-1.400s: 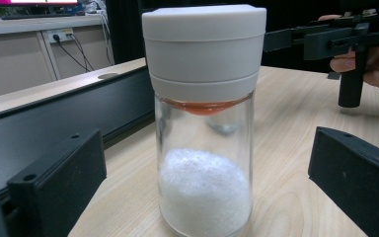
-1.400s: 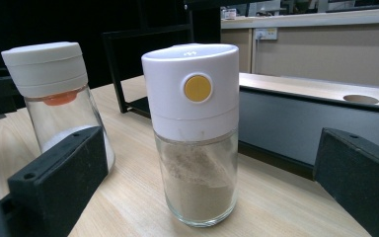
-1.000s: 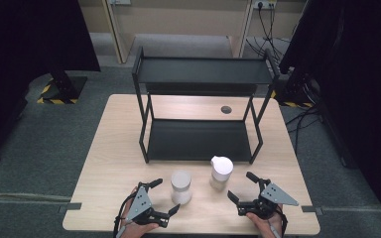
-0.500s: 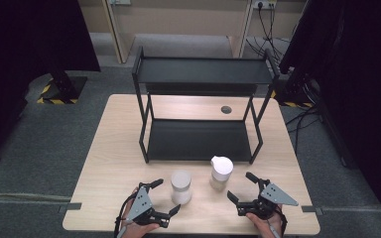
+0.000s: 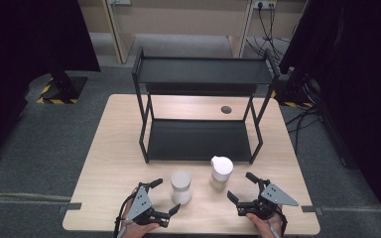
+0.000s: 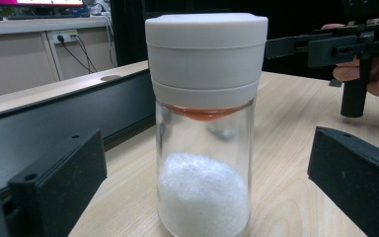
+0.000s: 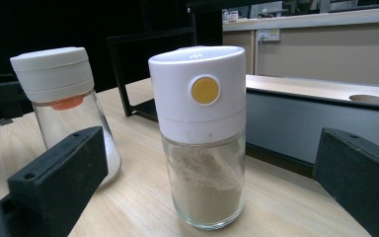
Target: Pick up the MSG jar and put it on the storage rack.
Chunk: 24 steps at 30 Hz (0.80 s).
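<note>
The left claw (image 5: 164,196) was spread wide on either side of the salt jar (image 5: 181,187), its black jaws clear of the glass on both sides. That jar stood upright on the bench (image 5: 109,163), just in front of the black rack (image 5: 201,141), with white grains in its lower part and a plain grey-white cap that carried no writing. The right claw (image 5: 242,187) was likewise released, jaws apart and not touching the pepper jar (image 5: 221,172), which stood upright just beside the salt jar and nearer the rack's front edge. Its white cap bore a round yellow button; a faint embossed mark on top was too small to read.
</note>
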### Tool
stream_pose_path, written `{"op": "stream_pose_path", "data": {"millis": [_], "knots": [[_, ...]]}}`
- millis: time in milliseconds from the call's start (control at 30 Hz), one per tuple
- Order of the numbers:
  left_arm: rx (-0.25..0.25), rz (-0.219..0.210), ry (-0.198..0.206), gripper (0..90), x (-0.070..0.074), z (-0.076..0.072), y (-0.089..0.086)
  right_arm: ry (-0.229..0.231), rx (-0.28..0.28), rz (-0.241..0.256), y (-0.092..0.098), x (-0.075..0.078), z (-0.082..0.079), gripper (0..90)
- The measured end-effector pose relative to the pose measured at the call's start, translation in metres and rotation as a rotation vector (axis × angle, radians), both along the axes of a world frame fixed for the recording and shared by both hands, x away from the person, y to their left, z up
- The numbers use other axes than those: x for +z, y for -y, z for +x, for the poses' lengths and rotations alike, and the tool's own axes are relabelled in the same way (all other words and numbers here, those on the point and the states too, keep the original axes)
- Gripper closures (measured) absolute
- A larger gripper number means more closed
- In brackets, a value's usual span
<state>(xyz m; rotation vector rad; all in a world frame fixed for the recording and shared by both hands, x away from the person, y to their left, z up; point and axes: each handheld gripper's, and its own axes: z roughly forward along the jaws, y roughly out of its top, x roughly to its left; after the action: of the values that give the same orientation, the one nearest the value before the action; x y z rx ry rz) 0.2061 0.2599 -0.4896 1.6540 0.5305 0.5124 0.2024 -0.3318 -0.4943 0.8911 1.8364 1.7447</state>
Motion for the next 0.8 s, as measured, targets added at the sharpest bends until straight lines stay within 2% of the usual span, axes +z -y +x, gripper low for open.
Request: {"op": "stream_pose_path", "data": {"millis": [500, 800], "knots": [[0.001, -0.018, -0.023, 0.5, 0.002, 0.001, 0.007, 0.001, -0.001, 0.006, 0.0, 0.0, 0.0, 0.4], [0.009, 0.003, -0.032, 0.9, 0.009, 0.006, 0.02, 0.002, -0.003, 0.01, -0.001, -0.001, 0.0, 0.4]]}}
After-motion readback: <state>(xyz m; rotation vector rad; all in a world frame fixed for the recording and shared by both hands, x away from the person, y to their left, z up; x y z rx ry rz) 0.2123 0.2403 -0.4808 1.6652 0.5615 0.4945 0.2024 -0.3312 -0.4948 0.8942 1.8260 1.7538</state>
